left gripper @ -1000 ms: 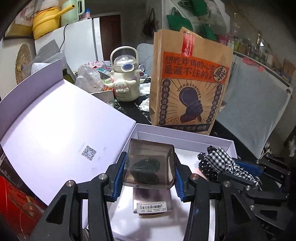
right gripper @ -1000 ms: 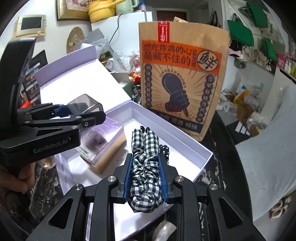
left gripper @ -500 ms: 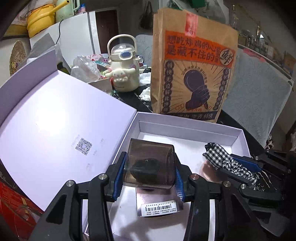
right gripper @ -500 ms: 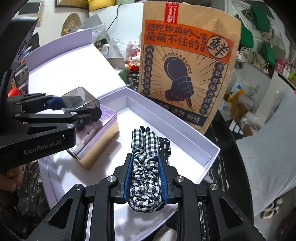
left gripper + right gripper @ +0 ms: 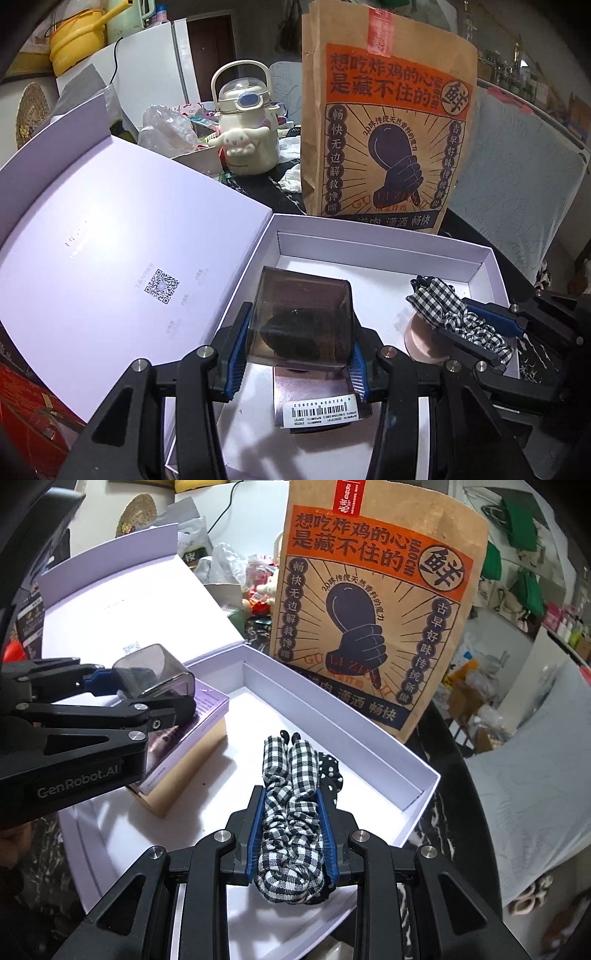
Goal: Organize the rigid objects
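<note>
the left gripper (image 5: 299, 345) had its fingers clenched on a smoky translucent plastic case (image 5: 301, 323), directly above a small lilac-topped carton (image 5: 192, 734) in the open white cardboard box (image 5: 373, 247). the right gripper (image 5: 291, 834) squeezed a black-and-white gingham fabric scrunchie (image 5: 290, 812), long axis along the fingers, over the box's right half.

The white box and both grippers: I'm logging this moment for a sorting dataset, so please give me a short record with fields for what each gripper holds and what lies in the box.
left gripper: shut on the smoky clear case, held above the box
right gripper: shut on the checked fabric scrunchie, over the box
white box: open, lid folded back to the left
inside the box: lilac carton with barcode, under the left gripper
behind the box: upright brown paper bag
</note>
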Available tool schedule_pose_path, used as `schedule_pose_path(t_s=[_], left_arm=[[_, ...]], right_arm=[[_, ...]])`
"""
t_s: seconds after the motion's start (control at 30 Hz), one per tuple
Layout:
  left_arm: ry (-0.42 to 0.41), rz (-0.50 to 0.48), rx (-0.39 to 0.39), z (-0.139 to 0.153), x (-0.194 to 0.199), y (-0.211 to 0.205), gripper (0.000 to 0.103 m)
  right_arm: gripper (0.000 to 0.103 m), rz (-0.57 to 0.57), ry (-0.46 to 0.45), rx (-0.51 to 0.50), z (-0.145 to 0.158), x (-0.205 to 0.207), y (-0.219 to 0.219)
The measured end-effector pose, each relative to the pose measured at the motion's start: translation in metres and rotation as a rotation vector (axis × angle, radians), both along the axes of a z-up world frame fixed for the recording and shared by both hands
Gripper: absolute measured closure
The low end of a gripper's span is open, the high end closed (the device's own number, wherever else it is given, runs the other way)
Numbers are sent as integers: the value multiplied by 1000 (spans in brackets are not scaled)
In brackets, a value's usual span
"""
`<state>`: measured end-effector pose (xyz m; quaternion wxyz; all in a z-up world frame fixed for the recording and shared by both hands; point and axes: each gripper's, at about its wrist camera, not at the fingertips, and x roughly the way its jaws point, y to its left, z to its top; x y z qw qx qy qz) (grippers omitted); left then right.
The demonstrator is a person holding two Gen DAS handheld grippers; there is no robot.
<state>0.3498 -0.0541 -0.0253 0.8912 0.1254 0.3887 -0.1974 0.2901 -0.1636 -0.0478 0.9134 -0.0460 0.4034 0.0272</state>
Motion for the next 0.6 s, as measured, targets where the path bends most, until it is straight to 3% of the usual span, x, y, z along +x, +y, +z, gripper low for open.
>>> schedule_pose_path(t_s=[0.2, 0.6], left_arm=[[16, 5, -11, 1, 2, 2, 58], [7, 2, 32, 1, 1, -4, 58]], right_arm=[[74, -12, 2, 4, -1, 1, -1], [61, -43, 40, -12, -5, 1, -7]])
